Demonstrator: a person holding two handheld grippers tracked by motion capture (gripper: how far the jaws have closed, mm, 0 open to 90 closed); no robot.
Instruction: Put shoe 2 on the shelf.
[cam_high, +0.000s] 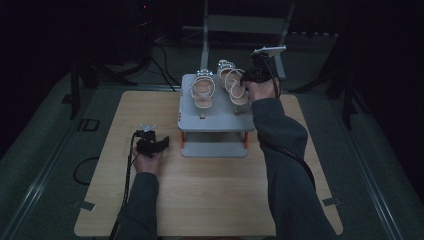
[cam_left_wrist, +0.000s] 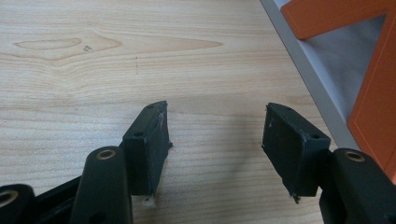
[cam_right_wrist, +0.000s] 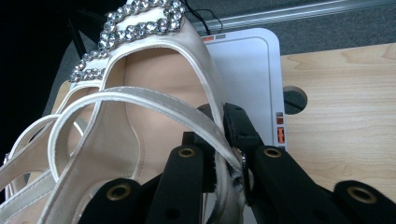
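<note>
Cream strappy sandal (cam_right_wrist: 140, 140), rhinestone buckle: side edge pinched in right tool (cam_right_wrist: 223, 149), over grey two-tier rack (cam_high: 216, 120). Second sandal (cam_high: 202, 92) on rack top. Left tool (cam_left_wrist: 215, 135): jaws apart, empty, above wooden worktop (cam_left_wrist: 93, 84).

place: dim recording lab | evidence: wooden table (cam_high: 210, 190); stand legs (cam_high: 75, 90); floor cables (cam_high: 165, 70)

sandal (cam_right_wrist: 140, 154) heel cut off, rack (cam_left_wrist: 327, 60) cropped
</note>
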